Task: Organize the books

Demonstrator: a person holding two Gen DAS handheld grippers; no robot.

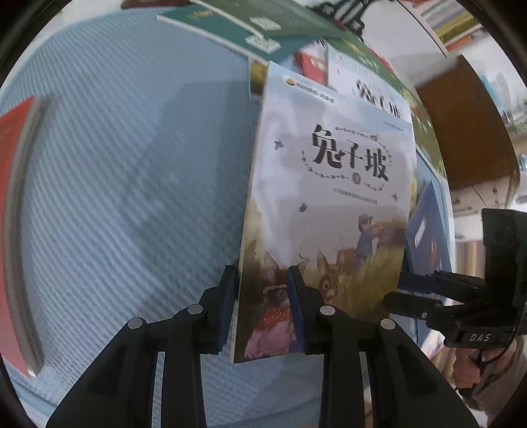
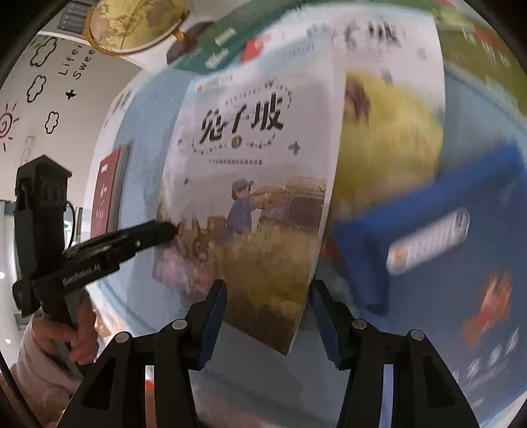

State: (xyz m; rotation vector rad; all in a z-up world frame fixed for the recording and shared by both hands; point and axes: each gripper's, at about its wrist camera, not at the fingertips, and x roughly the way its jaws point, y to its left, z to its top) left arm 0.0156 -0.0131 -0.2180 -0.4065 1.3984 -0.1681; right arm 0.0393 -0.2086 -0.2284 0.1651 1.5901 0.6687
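**One rabbit book in the air, most of the sorting still ahead**

The left tool (image 1: 262, 307) is narrow and clamped on the lower edge of the rabbit book (image 1: 329, 204), one pad on each face, so the book hangs clear of the bench (image 1: 131, 197) with its cover facing the right side of the left wrist view. The right tool (image 2: 268, 317) stands half wide just beside the same book's free corner; the corner sits between its jaws, but the pads do not press on it, and it holds nothing as far as the right wrist view shows.

Taking the rabbit book as the landmark: behind it, touching or nearly so, lies a second copy with the same title (image 1: 372, 89), and above and behind that a green book (image 1: 263, 33). To its right a blue book (image 1: 428, 230) lies near, partly hidden. Well apart to its left a red book (image 1: 16, 214) lies alone on the blue cloth. Beyond the green book a globe (image 2: 131, 26) stands at the bench's far edge.

Judging by this spread, the task is early: the books lie loose and overlapping, no neat stack shows, and only one is in hand. The rest remain to be gathered and squared.

No box, bin or tray shows in either view. A shelf with books (image 1: 454, 23) appears far behind the rabbit book; its contents are too blurred to tell.
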